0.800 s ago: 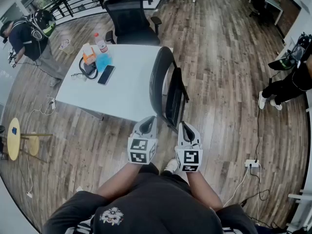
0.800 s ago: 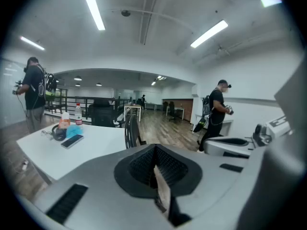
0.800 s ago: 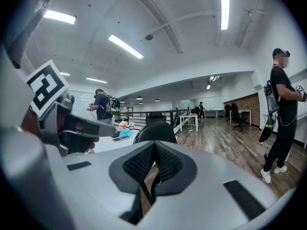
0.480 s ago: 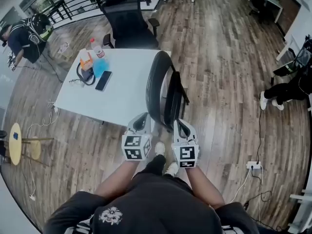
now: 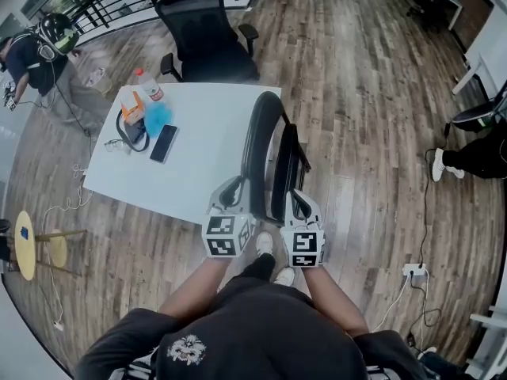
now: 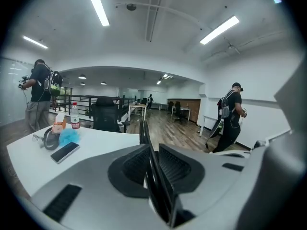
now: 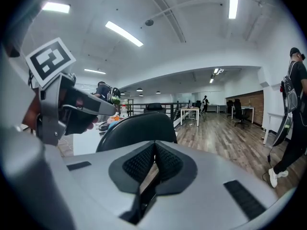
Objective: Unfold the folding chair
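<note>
The black folding chair (image 5: 261,145) stands folded on the wood floor against the white table's right edge. My left gripper (image 5: 232,187) is at its near end, on the curved backrest side. In the left gripper view my left gripper (image 6: 152,155) is shut on the backrest's thin black edge (image 6: 143,131), which runs between the pads. My right gripper (image 5: 295,199) sits on the flat seat panel beside it. In the right gripper view my right gripper (image 7: 154,150) is shut, with a dark strip of the chair low between its jaws. The backrest (image 7: 136,128) rises just beyond.
The white table (image 5: 206,149) carries a phone (image 5: 162,142), a bottle (image 5: 147,84) and headphones (image 5: 129,127). A black office chair (image 5: 202,34) stands behind it. People stand at far left (image 5: 32,54) and far right (image 5: 475,153). A power strip (image 5: 412,269) lies on the floor at right.
Both grippers have moved forward from just short of the chair onto its near end. The left now sits on the backrest edge, the right on the seat panel.
</note>
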`<state>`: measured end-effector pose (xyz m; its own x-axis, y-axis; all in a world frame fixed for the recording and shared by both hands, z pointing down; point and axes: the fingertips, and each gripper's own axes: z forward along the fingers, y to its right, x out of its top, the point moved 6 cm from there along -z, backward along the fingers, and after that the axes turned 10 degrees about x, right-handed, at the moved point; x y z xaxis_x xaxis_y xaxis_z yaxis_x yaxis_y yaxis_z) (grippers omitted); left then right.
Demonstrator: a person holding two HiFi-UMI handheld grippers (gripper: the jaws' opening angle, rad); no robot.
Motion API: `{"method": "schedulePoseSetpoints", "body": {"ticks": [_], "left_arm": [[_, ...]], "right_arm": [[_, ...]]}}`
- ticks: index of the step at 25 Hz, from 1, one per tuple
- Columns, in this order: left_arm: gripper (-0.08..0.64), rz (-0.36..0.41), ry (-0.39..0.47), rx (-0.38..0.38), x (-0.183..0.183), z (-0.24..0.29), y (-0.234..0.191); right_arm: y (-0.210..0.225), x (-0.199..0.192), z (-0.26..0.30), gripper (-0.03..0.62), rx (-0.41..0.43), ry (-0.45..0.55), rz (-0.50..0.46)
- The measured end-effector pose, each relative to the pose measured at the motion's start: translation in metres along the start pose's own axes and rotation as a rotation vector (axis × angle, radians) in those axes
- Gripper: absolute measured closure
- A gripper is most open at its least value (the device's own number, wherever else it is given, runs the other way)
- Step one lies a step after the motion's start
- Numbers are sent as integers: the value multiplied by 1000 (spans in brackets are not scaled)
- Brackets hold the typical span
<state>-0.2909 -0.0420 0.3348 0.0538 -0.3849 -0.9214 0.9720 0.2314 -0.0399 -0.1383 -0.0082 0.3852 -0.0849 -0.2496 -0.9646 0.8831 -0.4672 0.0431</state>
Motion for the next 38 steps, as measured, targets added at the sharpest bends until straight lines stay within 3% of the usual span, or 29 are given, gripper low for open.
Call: {"method": "schedulePoseSetpoints", "body": {"ticks": [2, 5, 7, 15, 24, 31, 38], "left_arm": [[426, 10, -33, -15, 5, 18, -6], [327, 29, -103, -34, 8, 44, -11], [306, 39, -163, -55, 6, 60, -12], [304, 1, -278, -118, -8, 106, -12], [304, -37, -380, -225, -24, 121, -4], [305, -64, -387, -245, -26, 125, -7], [364, -72, -384, -250, -27, 124, -5]], "right_arm": [[8, -3, 19, 577, -28, -26, 6], [20, -13, 49, 561, -38, -98, 39], [27, -26, 68, 415, -32, -169, 79], [46, -89, 135, 357, -44, -417, 213], [48, -155, 192, 291, -59, -648, 227], [51, -167, 207, 288, -87, -754, 236], [52, -176, 213, 288, -90, -743, 280]]}}
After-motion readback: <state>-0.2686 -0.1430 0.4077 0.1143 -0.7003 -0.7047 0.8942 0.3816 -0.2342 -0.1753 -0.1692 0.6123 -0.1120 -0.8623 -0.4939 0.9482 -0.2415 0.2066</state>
